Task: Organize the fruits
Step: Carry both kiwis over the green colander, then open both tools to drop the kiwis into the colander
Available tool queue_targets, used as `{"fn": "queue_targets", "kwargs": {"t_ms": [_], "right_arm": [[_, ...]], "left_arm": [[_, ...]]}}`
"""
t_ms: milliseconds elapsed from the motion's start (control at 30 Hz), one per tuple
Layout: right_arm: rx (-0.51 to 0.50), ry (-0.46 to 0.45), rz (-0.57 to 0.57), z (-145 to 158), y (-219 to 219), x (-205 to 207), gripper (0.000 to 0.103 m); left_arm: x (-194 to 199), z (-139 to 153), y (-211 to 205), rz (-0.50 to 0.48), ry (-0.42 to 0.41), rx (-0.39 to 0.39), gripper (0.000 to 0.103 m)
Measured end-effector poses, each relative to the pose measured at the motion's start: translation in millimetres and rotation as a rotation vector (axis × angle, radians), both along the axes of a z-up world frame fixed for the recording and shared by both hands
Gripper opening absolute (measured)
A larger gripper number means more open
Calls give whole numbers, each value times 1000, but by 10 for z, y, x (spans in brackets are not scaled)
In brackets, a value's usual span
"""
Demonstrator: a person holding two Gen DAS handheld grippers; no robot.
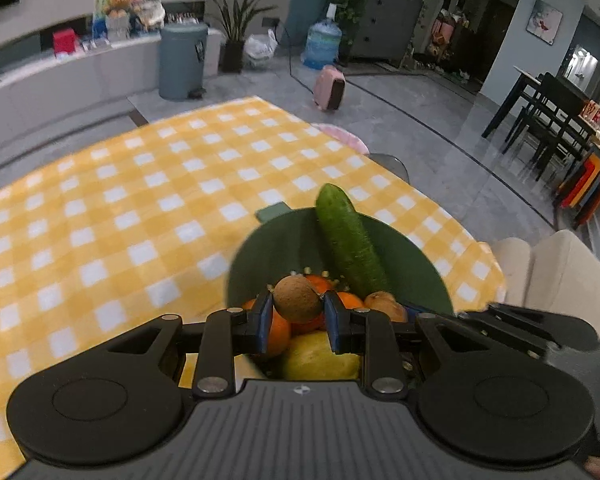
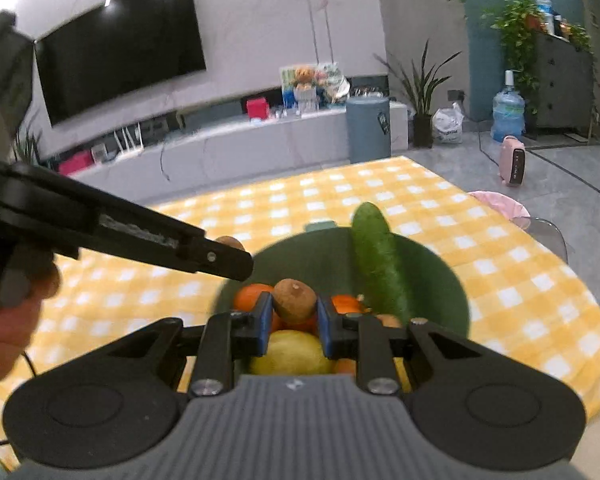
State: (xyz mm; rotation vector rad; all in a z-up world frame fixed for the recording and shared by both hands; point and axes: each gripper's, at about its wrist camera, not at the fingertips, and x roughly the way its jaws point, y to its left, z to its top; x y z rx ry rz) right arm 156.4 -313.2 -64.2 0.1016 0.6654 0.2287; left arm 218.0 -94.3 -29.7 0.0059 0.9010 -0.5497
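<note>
My left gripper point(image 1: 297, 301) is shut on a brown kiwi point(image 1: 296, 298), held just above a dark green bowl point(image 1: 268, 248). My right gripper point(image 2: 294, 306) is shut on a second kiwi point(image 2: 296, 298) over the same bowl point(image 2: 308, 256). A cucumber point(image 1: 348, 240) leans on the bowl's far rim, with oranges point(image 1: 278, 332) and a yellow fruit point(image 1: 320, 356) at the bottom. The right gripper's fingers point(image 1: 460, 320) reach in from the right of the left wrist view with their kiwi point(image 1: 384, 304). In the right wrist view the left gripper's fingers point(image 2: 220, 256) come in from the left.
The bowl stands on a yellow-and-white checked tablecloth point(image 1: 140, 200), near its right edge. A small green object point(image 1: 272, 212) lies behind the bowl. A beige armchair point(image 1: 560, 272) is to the right, a pink-cushioned chair point(image 2: 500, 204) beyond the table. A hand point(image 2: 4, 320) holds the left gripper.
</note>
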Motion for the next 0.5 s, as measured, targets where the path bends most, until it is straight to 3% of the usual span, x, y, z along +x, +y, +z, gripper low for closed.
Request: {"fn": "queue_targets", "kwargs": {"t_ms": [500], "right_arm": [[-22, 96, 118, -280, -78, 669, 20]], "left_arm": [[530, -367, -224, 8, 148, 89, 30]]}}
